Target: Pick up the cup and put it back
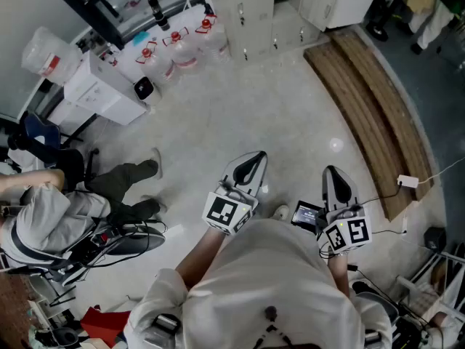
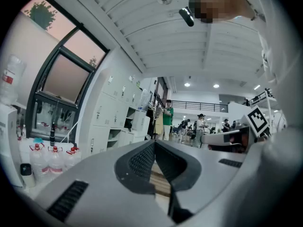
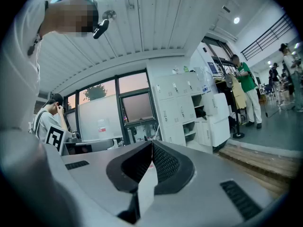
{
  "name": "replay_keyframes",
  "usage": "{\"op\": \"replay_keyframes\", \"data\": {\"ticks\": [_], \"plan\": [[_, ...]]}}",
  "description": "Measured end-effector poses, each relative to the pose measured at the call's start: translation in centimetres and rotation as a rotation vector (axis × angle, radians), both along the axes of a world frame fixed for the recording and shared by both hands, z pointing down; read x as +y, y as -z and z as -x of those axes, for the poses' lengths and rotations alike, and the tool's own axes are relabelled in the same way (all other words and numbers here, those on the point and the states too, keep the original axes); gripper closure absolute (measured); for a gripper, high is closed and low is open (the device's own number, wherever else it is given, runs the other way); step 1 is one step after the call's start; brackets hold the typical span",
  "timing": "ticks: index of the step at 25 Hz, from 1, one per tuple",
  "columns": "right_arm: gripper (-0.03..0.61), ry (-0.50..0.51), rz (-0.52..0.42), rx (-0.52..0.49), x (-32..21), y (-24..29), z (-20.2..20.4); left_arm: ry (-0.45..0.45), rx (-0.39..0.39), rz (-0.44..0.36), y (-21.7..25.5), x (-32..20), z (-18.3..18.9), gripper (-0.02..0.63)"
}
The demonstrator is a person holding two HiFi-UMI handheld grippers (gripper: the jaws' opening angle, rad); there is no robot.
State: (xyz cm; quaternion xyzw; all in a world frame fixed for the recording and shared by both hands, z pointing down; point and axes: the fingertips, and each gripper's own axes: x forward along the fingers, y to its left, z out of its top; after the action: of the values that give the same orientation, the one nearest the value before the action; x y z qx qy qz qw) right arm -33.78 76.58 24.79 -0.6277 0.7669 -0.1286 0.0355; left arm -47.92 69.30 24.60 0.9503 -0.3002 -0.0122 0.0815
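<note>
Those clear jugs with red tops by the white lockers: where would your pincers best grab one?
Probably the red top of a jug, coming down from above. The jugs stand upright and packed together, so their sides are crowded, and the round bodies look wide for the jaws.

Big open lab or workshop hall, partly office. Ahead of the left gripper [image 1: 253,158]: white lockers [image 1: 251,13] along the wall, clear water jugs with red caps [image 1: 178,49] on the pale polished floor [image 1: 240,107], a white dispenser with a big clear bottle [image 1: 102,89], and a tall dark-framed window [image 2: 66,77]. Ahead and right of the right gripper [image 1: 336,174]: a curved wooden step [image 1: 370,115]. Left of the left gripper: a seated person [image 1: 43,213] and tangled cables [image 1: 109,242]. Far beyond the left gripper's tips: standing people [image 2: 166,119], ceiling lights [image 2: 216,85], a mezzanine railing [image 2: 199,106]. Ribbed white ceiling [image 2: 142,27] overhead.
</note>
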Motion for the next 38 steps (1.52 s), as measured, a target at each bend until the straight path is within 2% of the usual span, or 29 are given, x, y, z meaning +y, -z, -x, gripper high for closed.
{"op": "replay_keyframes", "data": {"ticks": [5,12,22,27,33,38], "plan": [[0.554,-0.001,0.027,0.0,2.3,-0.9,-2.5,-0.038,-0.012,0.021,-0.1,3.3,-3.1,0.606],[0.554,0.008,0.008,-0.012,3.9,-0.9,-4.3,-0.033,-0.058,0.015,-0.6,4.9,-4.4,0.605],[0.554,0.015,-0.026,0.004,6.2,-0.7,-8.6,0.001,-0.043,-0.017,-0.2,6.0,-7.8,0.605],[0.554,0.035,-0.041,0.071,7.1,-0.8,-10.4,0.033,-0.02,-0.032,-0.1,6.5,-9.3,0.604],[0.552,0.025,-0.005,0.052,7.1,-2.0,-11.9,0.039,-0.018,-0.011,-0.8,6.0,-10.5,0.605],[0.554,0.023,0.021,0.043,3.7,-3.1,-12.2,0.046,-0.01,0.002,-1.4,2.4,-10.5,0.604]]}}
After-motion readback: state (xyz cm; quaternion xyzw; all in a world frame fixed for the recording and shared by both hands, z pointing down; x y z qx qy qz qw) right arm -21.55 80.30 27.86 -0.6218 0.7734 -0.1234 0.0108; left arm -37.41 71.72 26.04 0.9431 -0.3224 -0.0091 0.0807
